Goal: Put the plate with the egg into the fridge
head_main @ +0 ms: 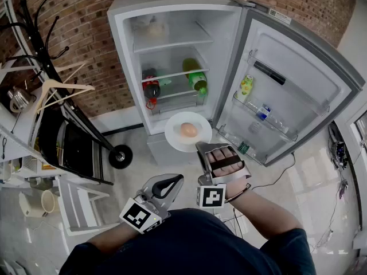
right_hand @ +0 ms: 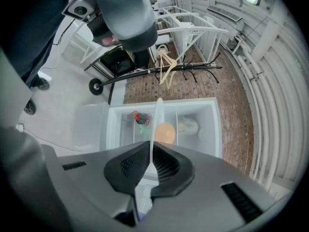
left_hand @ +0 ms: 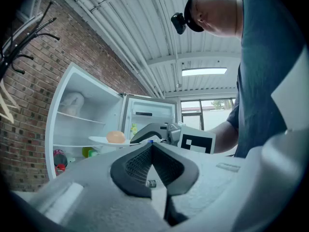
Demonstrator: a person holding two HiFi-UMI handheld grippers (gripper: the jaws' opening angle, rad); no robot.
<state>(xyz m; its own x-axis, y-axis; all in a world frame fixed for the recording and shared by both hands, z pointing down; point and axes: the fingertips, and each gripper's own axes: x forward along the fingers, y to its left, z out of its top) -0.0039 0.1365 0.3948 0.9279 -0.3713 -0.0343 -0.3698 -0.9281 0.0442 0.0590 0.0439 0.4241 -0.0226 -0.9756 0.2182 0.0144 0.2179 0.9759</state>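
Far left of the left gripper (head_main: pixel 174 181), a coat rack (head_main: pixel 43 36) stands against the brick wall (head_main: pixel 86 16). That left gripper hangs low and back, jaws pressed together on nothing. Ahead and just right of it, the plate (head_main: pixel 176 140) is up in the air and level, with the egg (head_main: pixel 188 130) sitting near its middle. Right gripper (head_main: pixel 204 147) has it: jaws pinched nearly closed on the near rim, a pad either side of the thin edge. Straight beyond the plate the fridge (head_main: pixel 228 50) stands open, a dark bottle (head_main: pixel 151 89) and a green bottle (head_main: pixel 196 78) inside, past the jaws. Plate not yet in, held just outside the opening. Right of the right gripper, the door (head_main: pixel 304 90) is wide open, a small bottle (head_main: pixel 246 87) in its rack
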